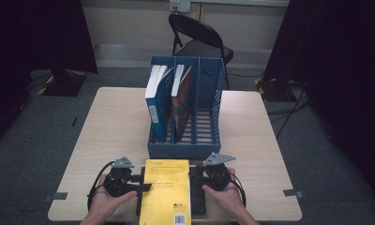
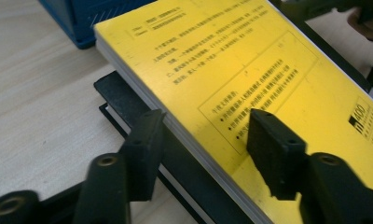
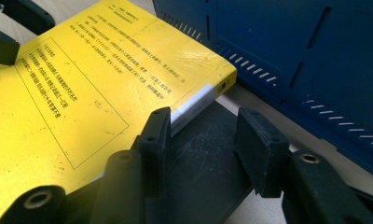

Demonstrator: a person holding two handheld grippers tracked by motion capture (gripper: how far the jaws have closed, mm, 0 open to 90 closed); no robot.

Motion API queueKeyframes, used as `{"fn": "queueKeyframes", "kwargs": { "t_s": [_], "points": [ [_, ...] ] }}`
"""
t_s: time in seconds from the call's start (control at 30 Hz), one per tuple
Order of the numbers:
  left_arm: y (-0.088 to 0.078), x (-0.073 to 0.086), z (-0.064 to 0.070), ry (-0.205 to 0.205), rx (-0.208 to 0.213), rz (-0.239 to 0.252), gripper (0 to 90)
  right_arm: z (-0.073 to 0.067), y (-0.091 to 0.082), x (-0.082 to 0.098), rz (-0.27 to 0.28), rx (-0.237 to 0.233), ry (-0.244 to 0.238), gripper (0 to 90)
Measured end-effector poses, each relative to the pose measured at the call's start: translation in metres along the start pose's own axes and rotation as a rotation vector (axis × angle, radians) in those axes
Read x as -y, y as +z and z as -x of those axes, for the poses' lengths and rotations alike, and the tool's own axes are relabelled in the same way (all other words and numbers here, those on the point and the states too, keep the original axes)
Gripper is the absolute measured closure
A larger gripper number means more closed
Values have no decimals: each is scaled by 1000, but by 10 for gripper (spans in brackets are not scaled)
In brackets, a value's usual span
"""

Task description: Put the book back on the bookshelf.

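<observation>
At the bottom centre of the high view we see a yellow book [image 1: 167, 192] lying flat on a black stand [image 1: 198, 202], which rests on the pale wooden table [image 1: 110, 126]. Just above it in the frame stands a blue file rack [image 1: 209, 101] with two books upright in its left and middle slots.

We hold the left gripper [image 1: 146, 187] at the book's left edge. In the left gripper view its jaws straddle that edge, one pad above the yellow cover [image 2: 212, 70] and the other below beside the black stand [image 2: 124, 95]; they are spread, not pressing the book.

The right gripper [image 1: 193, 176] sits at the book's right side, in the lower centre-right of the high view. In the right gripper view its jaws stand apart over the stand [image 3: 208, 140], one beside the book's spine [image 3: 198, 100], the other toward the rack [image 3: 287, 51], gripping nothing.
</observation>
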State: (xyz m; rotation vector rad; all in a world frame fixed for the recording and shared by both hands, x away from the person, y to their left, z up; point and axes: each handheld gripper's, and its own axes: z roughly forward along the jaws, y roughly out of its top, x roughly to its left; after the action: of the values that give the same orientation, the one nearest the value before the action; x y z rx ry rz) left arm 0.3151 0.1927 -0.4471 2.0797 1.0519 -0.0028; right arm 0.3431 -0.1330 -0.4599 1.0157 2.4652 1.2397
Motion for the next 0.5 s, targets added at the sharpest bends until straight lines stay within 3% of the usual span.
{"fn": "queueKeyframes", "kwargs": {
  "t_s": [0.07, 0.2, 0.27, 0.37, 0.5],
  "points": [
    [1, 0, -2, -8, -3, 11, 452, -1, -1, 0, 1, 6, -7, 557],
    [2, -3, -5, 2, -24, 20, 424, -3, -5, -1, 18, -25, 0, 522],
    [0, -6, -9, -1, -56, 24, 424, -5, -7, 0, 25, -32, -10, 504],
    [1, -7, -10, -21, -52, 36, 428, -8, -8, 1, 25, -59, -13, 493],
    [5, -9, -7, 8, -45, 29, 425, -14, -8, 2, 17, -92, -26, 454]
  ]
}}
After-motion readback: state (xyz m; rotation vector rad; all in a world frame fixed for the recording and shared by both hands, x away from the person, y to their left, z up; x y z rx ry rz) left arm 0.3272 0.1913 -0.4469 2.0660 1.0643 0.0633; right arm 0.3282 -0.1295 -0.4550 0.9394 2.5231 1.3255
